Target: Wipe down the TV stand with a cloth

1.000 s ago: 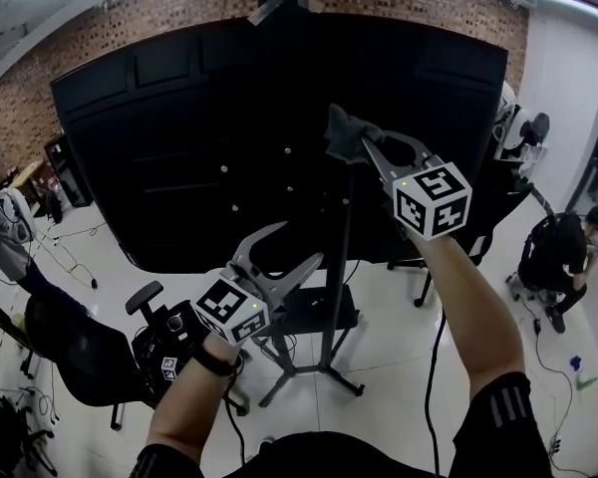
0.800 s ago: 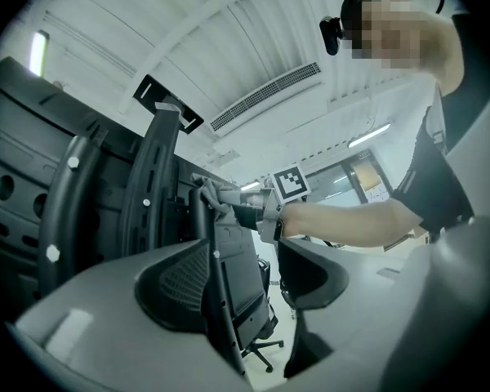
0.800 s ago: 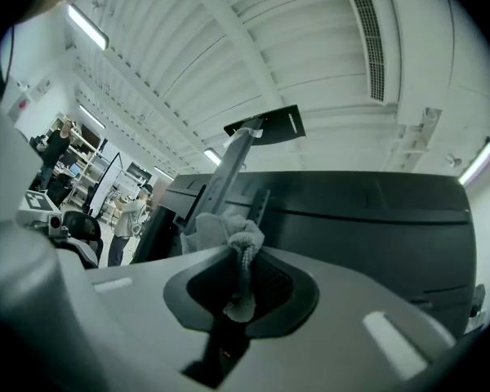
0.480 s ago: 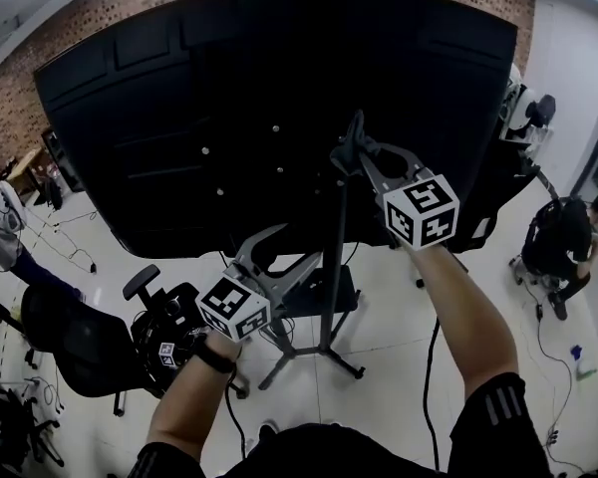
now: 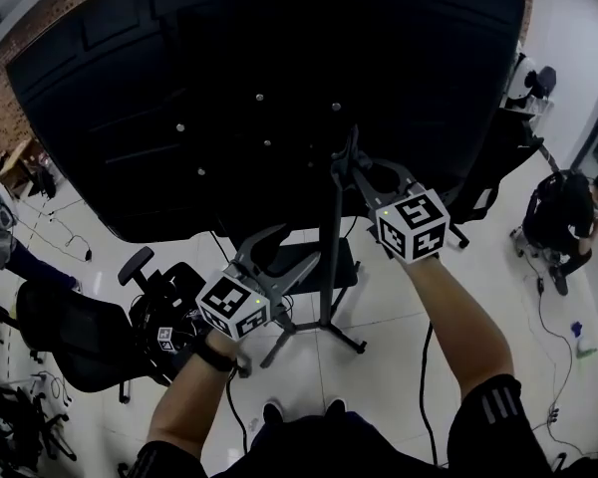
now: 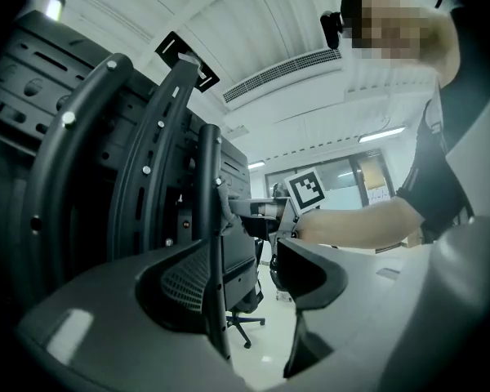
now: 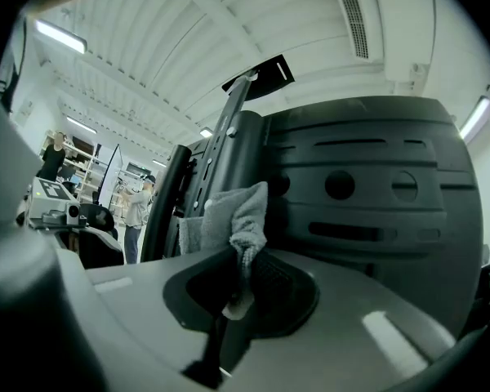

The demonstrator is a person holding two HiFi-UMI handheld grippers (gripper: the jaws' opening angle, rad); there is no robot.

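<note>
Two tools are up behind the TV (image 5: pixel 279 88). The right tool (image 7: pixel 241 278) is clamped on the grey cloth (image 7: pixel 233 217), held at the stand's pole (image 5: pixel 330 257) just under the TV. The left tool (image 6: pixel 245 278) sits lower, jaws wide apart, with a thin pole showing in the gap.

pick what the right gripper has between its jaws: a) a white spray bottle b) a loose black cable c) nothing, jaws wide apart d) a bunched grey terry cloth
D: in the right gripper view the right gripper is shut on the bunched grey terry cloth, which sticks up from the jaws in front of the black TV back panel.
</note>
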